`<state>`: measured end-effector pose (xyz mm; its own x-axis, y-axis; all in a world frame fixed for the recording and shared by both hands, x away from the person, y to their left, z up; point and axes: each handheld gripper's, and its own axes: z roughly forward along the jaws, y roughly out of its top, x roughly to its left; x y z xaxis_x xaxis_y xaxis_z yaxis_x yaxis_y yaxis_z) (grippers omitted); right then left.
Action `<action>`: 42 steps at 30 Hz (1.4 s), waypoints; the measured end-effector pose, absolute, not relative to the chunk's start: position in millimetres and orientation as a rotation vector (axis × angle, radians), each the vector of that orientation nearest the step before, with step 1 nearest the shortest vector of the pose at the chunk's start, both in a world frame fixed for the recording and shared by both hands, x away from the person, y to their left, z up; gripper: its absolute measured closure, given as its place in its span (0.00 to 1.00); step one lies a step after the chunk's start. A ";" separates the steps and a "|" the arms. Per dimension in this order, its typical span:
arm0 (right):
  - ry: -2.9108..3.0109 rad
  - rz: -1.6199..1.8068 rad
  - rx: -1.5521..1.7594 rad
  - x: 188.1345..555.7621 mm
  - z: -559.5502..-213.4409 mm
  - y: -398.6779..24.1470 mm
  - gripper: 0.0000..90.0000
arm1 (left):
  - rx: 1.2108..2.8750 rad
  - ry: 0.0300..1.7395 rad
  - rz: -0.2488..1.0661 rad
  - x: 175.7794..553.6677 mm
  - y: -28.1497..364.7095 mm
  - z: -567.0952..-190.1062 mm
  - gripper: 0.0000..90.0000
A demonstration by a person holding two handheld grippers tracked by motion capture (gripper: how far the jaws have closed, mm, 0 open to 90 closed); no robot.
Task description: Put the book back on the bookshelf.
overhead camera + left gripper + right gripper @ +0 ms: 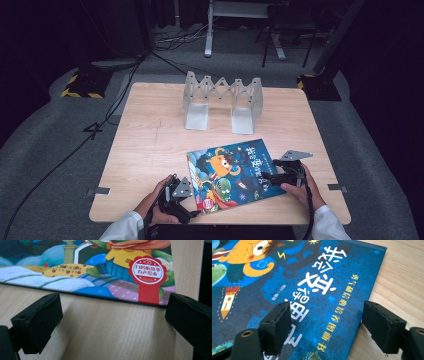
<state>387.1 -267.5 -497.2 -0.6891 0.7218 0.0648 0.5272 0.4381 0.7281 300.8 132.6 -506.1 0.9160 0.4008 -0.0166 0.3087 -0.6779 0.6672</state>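
blue illustrated picture book [231,174]: flat on pale wooden table [150,150], near edge | left gripper [112,315]: jaws spread, empty, just short of book's edge | right gripper [324,322]: jaws spread over the cover, gripping nothing | left gripper view: red round sticker [149,270]

In the left gripper view we see just the near strip of the picture book [100,270]; the rest of its cover runs off the top edge, and the small print on its red seal [149,271] is too fine for us to read. In the right gripper view the cover [317,290] is cut off at the left and bottom edges. From the high view we cannot tell whether the right gripper [270,178] touches the book, and the left gripper [186,206] is partly covered by its grey plate.
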 end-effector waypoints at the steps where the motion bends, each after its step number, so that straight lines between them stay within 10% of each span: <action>1: 2.444 1.096 1.081 388.8 -496.9 -265.6 0.27 | 2.371 0.495 0.168 298.4 132.3 -505.9 0.02; 12: 2.483 1.096 1.033 403.0 -496.1 -242.8 0.26 | 2.369 0.601 0.231 296.8 153.4 -501.8 0.05; 15: 2.466 1.090 1.058 403.9 -496.1 -239.5 0.26 | 2.329 0.664 0.266 306.5 167.0 -498.8 0.25; 42: 2.442 1.105 1.033 326.8 -500.2 -287.2 0.36 | 2.235 0.790 0.313 397.6 159.6 -498.0 0.20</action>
